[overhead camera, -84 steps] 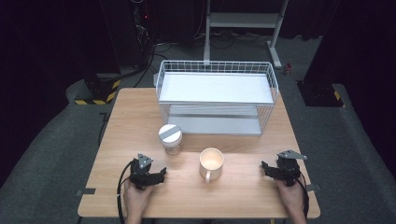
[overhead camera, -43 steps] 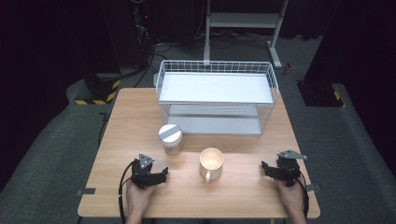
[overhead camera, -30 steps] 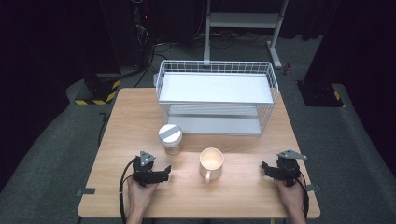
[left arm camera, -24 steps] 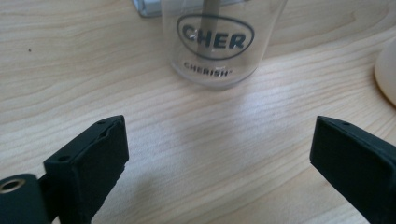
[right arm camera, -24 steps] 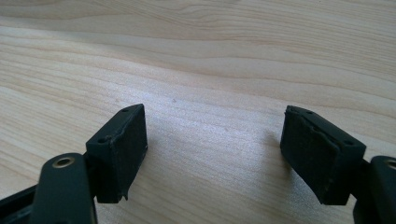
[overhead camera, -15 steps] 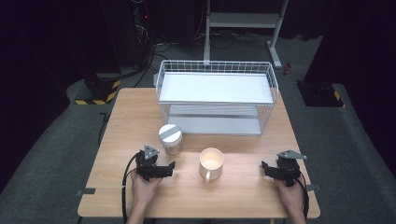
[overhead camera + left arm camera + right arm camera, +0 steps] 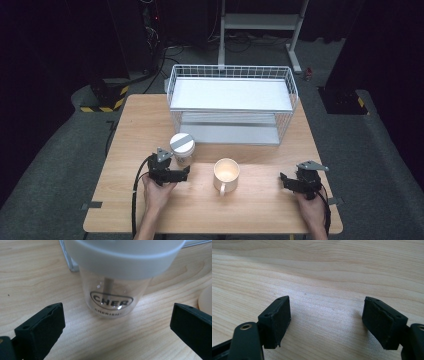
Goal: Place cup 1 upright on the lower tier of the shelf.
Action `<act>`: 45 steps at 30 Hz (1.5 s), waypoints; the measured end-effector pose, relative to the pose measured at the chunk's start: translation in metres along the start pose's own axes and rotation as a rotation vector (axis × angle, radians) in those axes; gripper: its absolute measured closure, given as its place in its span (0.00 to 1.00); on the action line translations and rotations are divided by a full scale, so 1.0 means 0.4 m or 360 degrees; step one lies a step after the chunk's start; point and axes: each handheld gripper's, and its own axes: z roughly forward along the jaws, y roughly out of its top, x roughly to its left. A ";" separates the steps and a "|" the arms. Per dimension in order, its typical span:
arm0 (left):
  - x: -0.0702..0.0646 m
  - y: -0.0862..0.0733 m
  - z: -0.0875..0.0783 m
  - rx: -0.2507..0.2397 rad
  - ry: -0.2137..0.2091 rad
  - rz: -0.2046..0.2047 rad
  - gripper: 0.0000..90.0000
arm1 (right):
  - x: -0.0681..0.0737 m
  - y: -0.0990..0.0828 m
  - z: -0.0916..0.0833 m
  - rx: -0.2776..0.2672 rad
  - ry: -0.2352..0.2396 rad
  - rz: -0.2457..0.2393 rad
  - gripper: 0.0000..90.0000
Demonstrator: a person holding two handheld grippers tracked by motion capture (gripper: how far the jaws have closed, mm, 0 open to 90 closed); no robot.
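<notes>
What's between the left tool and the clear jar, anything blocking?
Nothing visible. In the left gripper view the clear jar stands straight ahead on bare table between the wide-open jaws of the left tool, which have just been opening, with no thing between them. The cream mug sits off to the side, apart.

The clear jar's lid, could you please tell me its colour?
Pale grey lid, on the clear plastic jar; best in the left gripper view.

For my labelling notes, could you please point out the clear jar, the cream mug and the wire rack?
clear jar [image 7: 182, 146], high view, on its grey lid.
cream mug [image 7: 226, 170], high view, inside its mouth.
wire rack [image 7: 231, 94], high view, on its top shelf.
</notes>
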 end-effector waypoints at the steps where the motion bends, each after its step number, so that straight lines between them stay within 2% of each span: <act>1: 0.001 0.003 0.001 0.0000 -0.0001 -0.0003 0.00 | 0.000 0.000 0.000 0.0001 0.0001 0.0002 0.26; 7: 0.001 0.023 0.010 0.0007 0.0008 0.0020 0.00 | 0.000 0.000 0.000 0.0000 0.0000 0.0000 0.25; 9: 0.003 0.027 0.012 -0.0017 -0.0003 0.0005 0.00 | 0.000 0.000 0.000 -0.0001 -0.0001 -0.0001 0.26; 13: 0.006 0.026 0.023 -0.0003 -0.0001 -0.0013 0.01 | 0.000 0.000 0.000 0.0001 0.0000 0.0002 0.26; 20: 0.006 0.042 0.035 0.0003 0.0010 0.0026 0.01 | 0.000 0.000 0.000 -0.0001 -0.0001 0.0001 0.26; 25: 0.006 0.052 0.040 -0.0021 -0.0002 0.0004 0.01 | 0.000 0.000 0.000 0.0001 0.0000 0.0001 0.26; 29: 0.008 0.052 0.047 -0.0019 -0.0006 -0.0017 0.01 | 0.000 0.000 0.000 0.0001 0.0000 0.0003 0.26; 36: 0.011 0.053 0.058 -0.0036 -0.0023 -0.0014 0.04 | 0.000 0.000 0.000 -0.0001 -0.0001 0.0002 0.26; 45: 0.014 0.051 0.070 -0.0033 -0.0008 -0.0020 0.06 | 0.000 0.000 0.000 0.0001 0.0001 0.0002 0.26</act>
